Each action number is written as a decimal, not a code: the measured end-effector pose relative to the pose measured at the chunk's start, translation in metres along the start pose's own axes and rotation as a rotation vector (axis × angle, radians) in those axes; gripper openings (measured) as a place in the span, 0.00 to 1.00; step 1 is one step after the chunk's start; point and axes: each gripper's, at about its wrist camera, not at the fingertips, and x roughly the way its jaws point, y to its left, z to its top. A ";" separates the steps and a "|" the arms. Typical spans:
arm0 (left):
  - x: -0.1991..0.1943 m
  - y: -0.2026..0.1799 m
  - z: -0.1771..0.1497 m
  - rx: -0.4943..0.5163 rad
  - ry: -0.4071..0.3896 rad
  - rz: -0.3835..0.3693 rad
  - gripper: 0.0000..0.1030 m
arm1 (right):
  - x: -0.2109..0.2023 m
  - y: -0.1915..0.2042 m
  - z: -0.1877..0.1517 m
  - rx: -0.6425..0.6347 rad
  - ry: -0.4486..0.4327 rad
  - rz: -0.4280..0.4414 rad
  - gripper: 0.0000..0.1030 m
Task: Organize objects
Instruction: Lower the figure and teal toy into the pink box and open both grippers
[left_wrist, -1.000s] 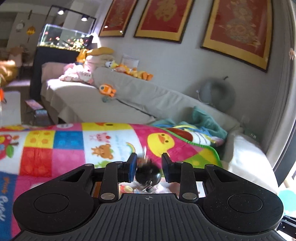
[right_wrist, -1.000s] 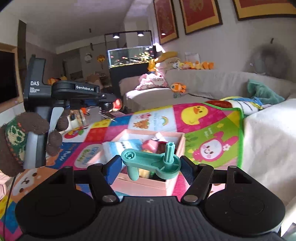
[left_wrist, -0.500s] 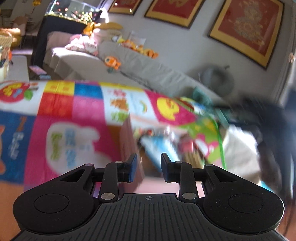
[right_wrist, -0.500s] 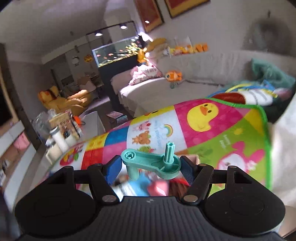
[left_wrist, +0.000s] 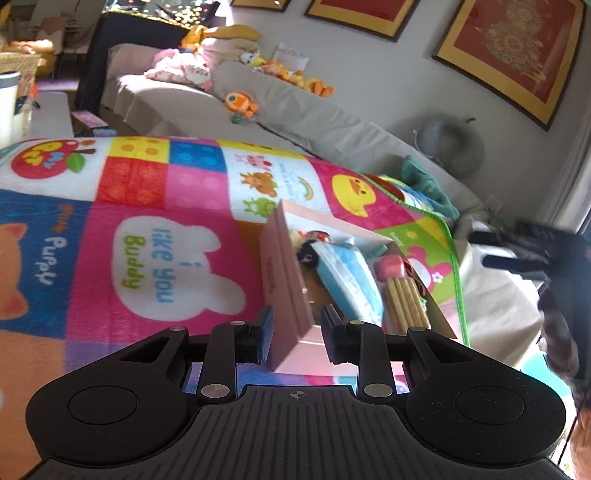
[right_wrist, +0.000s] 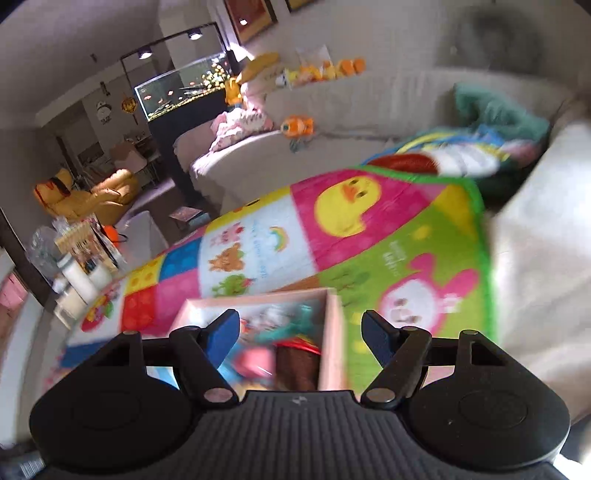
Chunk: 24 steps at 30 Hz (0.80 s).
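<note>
An open pink box (left_wrist: 280, 266) sits on the colourful blanket, packed with a blue pack (left_wrist: 343, 280), a pink block (left_wrist: 388, 266) and yellow sticks (left_wrist: 402, 302). My left gripper (left_wrist: 297, 326) hangs at the box's near left corner. Its jaws are narrow and straddle the left wall without clearly pressing on it. My right gripper (right_wrist: 299, 316) hovers over the same box (right_wrist: 334, 332). Its jaws are opening and nothing is between them. The teal plastic part (right_wrist: 295, 326) lies blurred among the toys below.
The cartoon blanket (left_wrist: 159, 236) covers the surface around the box. A beige sofa (left_wrist: 332, 122) with plush toys runs behind, and a fish tank (right_wrist: 181, 92) stands at its far end. Bottles (right_wrist: 77, 280) crowd a side table on the left. A dark blurred device (left_wrist: 535, 251) is at the right edge.
The right jaws let go of the teal part, which dropped into the box. The left gripper swung down to the box's left wall, and the dark round thing between its jaws is gone.
</note>
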 end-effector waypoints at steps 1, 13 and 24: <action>0.003 -0.004 0.000 0.002 0.003 0.001 0.30 | -0.008 -0.004 -0.007 -0.030 -0.009 -0.004 0.71; 0.067 -0.019 0.016 0.062 0.146 0.278 0.59 | -0.003 0.027 -0.123 -0.404 0.069 -0.018 0.53; 0.003 0.060 0.023 -0.045 -0.007 0.438 0.96 | 0.058 0.110 -0.118 -0.540 0.017 0.077 0.60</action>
